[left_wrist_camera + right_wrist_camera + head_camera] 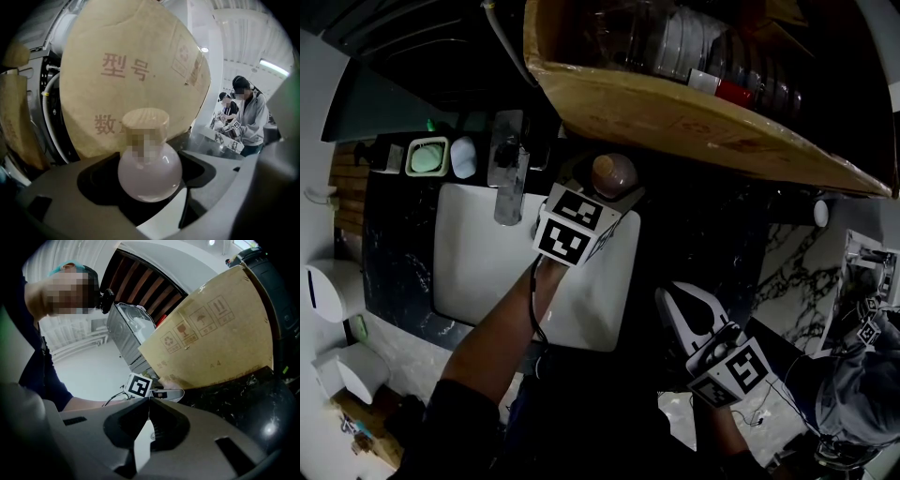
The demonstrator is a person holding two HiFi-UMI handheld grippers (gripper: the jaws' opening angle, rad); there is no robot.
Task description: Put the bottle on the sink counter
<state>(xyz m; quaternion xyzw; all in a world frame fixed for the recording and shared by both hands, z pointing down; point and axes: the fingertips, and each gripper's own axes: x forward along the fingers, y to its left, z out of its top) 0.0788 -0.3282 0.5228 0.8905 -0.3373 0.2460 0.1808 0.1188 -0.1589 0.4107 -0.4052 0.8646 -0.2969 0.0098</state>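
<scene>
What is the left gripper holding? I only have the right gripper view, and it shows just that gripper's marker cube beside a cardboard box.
Observer: The left gripper is shut on a round, pale bottle with a light cap.
Operator: Where is the bottle relative to the sink?
Observer: In the head view it is at the back right corner of the white sink, just under the edge of the cardboard box. I cannot tell whether it touches the counter.
Operator: And where is my right gripper?
Observer: The right gripper is off the sink's near right corner, apart from the bottle.
</scene>
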